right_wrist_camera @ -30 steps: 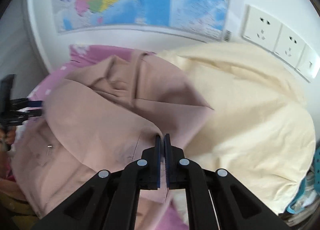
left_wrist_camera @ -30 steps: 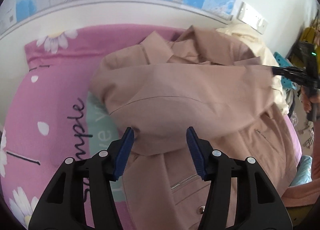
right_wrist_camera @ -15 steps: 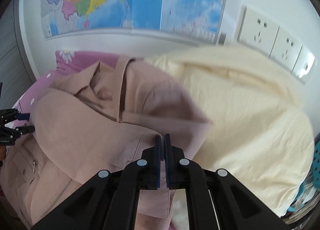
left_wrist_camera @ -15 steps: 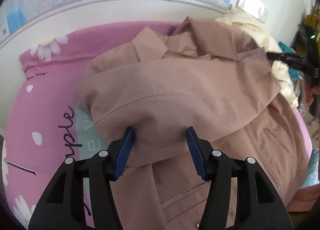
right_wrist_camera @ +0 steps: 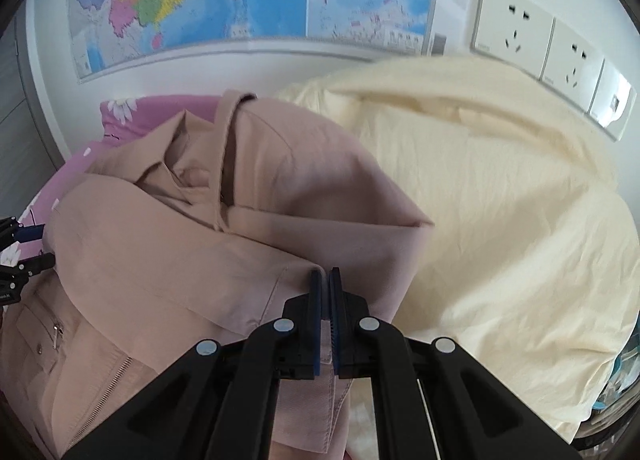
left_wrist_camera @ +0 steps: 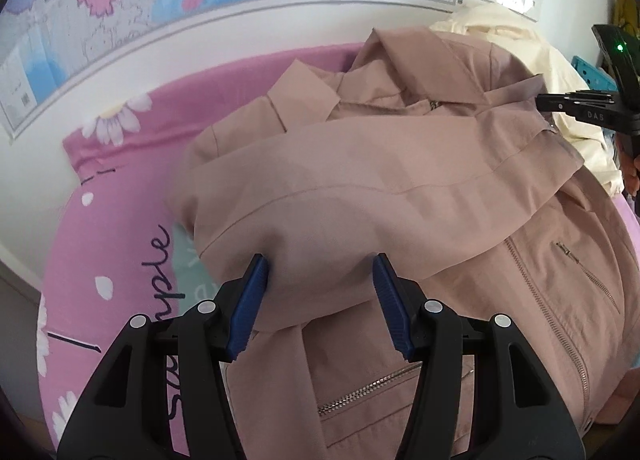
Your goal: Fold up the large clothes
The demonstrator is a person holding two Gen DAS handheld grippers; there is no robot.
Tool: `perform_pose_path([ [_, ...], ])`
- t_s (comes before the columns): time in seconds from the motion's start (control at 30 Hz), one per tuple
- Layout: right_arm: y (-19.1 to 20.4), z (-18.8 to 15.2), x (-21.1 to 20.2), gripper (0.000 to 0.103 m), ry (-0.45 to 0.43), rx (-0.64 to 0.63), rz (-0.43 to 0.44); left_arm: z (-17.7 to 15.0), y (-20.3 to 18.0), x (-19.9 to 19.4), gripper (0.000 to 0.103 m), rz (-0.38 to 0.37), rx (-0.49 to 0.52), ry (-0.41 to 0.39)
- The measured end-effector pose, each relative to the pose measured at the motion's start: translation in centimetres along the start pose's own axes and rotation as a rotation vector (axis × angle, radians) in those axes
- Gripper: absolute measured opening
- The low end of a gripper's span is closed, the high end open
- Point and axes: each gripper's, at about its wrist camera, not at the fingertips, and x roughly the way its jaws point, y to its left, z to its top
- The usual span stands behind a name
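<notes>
1. Dusty-pink zip-front cotton jacket (left_wrist_camera: pixel 400 187): it lies spread below and ahead of both our grippers on a pink daisy-print bedsheet (left_wrist_camera: pixel 120 187), collar at the far end, one sleeve (left_wrist_camera: pixel 360 179) drawn across the chest.
2. Left gripper (left_wrist_camera: pixel 320 300): its jaws stand about half open, and a rounded bulge of the sleeve's upper end fills the gap between the blue pads (left_wrist_camera: pixel 250 304); they look pressed against it, so we judge it a loose grip on bunched cloth.
3. Right gripper (right_wrist_camera: pixel 325 312): its jaws are closed on the sleeve's cuff, and the cuff edge hangs out just beneath the pads.
4. Change: against the views of a second ago, the sleeve has sunk nearer the jacket body and sits lower across it, while both grips are unchanged.
5. Meaning for the task: we judge the sleeve fold to be nearly laid; next comes setting it flat, then release.
6. Cream cotton garment (right_wrist_camera: pixel 500 199): it is heaped to the right of the right gripper, touching the jacket's edge, not yet folded.
</notes>
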Motion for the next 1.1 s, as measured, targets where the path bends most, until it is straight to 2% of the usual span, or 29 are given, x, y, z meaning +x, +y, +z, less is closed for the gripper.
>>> perform_pose_path([
  [0.17,0.5,1.1,-0.4,0.004,-0.037,-0.012,0.0,0.6,-0.6,-0.3,0.054,0.0,0.011,-0.023],
  [0.3,0.3,1.7,0.2,0.004,-0.05,0.005,0.011,0.7,-0.5,0.7,0.054,0.002,0.0,-0.009],
  [0.5,0.4,0.7,2.7,0.007,0.034,-0.027,-0.034,0.0,0.6,2.4,0.056,0.043,-0.033,0.038],
  [0.57,0.5,0.3,2.5,0.019,0.042,-0.039,-0.056,-0.1,0.8,2.4,0.055,0.048,-0.033,0.038],
  [0.67,0.6,-0.1,0.2,0.051,-0.018,-0.026,-0.052,-0.1,0.7,2.4,0.055,0.06,-0.024,0.04],
  [0.77,0.9,-0.6,-2.4,0.051,-0.089,-0.002,-0.004,-0.1,0.7,2.1,0.055,0.065,-0.022,0.036],
  [0.83,2.0,-1.0,-3.0,0.051,-0.095,-0.02,0.046,-0.1,0.4,1.8,0.055,0.074,-0.008,0.026],
  [0.9,4.1,-1.8,-2.4,0.051,-0.066,-0.093,0.053,0.0,0.2,1.4,0.055,0.071,0.001,0.012],
  [0.97,5.4,-2.5,-0.9,0.043,-0.02,-0.141,0.033,0.0,-0.1,1.2,0.056,0.065,0.016,0.001],
  [1.1,6.4,-3.2,3.1,0.042,0.057,-0.152,0.014,-0.2,-0.3,1.5,0.057,0.082,0.029,0.012],
])
